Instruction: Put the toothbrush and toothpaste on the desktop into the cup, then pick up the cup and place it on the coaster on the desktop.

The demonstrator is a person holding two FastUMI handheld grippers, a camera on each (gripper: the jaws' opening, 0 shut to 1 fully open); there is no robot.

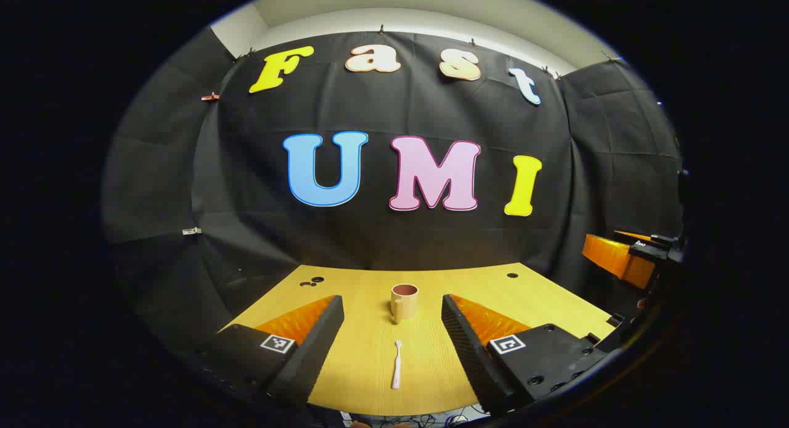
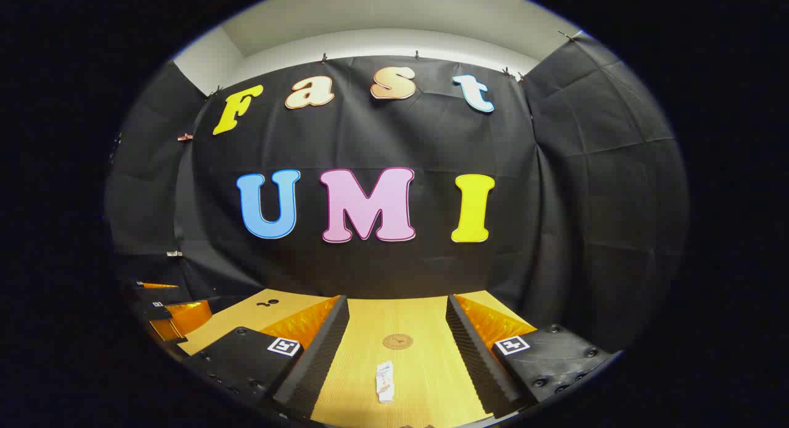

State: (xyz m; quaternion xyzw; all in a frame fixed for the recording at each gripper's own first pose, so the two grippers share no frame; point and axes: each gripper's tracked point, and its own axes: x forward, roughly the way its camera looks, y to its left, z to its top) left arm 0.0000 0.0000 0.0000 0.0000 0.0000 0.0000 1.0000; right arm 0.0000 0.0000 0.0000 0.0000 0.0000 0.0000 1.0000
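Toothbrush (image 1: 397, 365) near the desktop's (image 1: 363, 292) front edge, cup (image 1: 404, 302) upright behind it, toothpaste (image 2: 385, 382) before the coaster (image 2: 397, 341): nothing is loaded yet, both the left gripper (image 1: 392, 329) and right gripper (image 2: 397, 348) hover spread and empty, so a descent to pinch comes first, I judge.

- Left gripper view: the desktop (image 1: 370, 280) is cut off along its near edge; both front corners lie behind the left gripper (image 1: 392, 320) fingers.
- Left gripper view: the toothbrush (image 1: 397, 364) is too small to make out its bristles.
- Left gripper view: the cup (image 1: 404, 302) interior cannot be seen; any handle is indistinct.
- Left gripper view: the right gripper (image 1: 635, 255) is cut off at the right edge; jaw position cannot be told there.
- Right gripper view: the toothpaste (image 2: 384, 382) printing is too small to read.
- Right gripper view: the coaster (image 2: 397, 341) marking is indistinct.
- Right gripper view: the left gripper (image 2: 163, 308) is partly cut off at the left edge.
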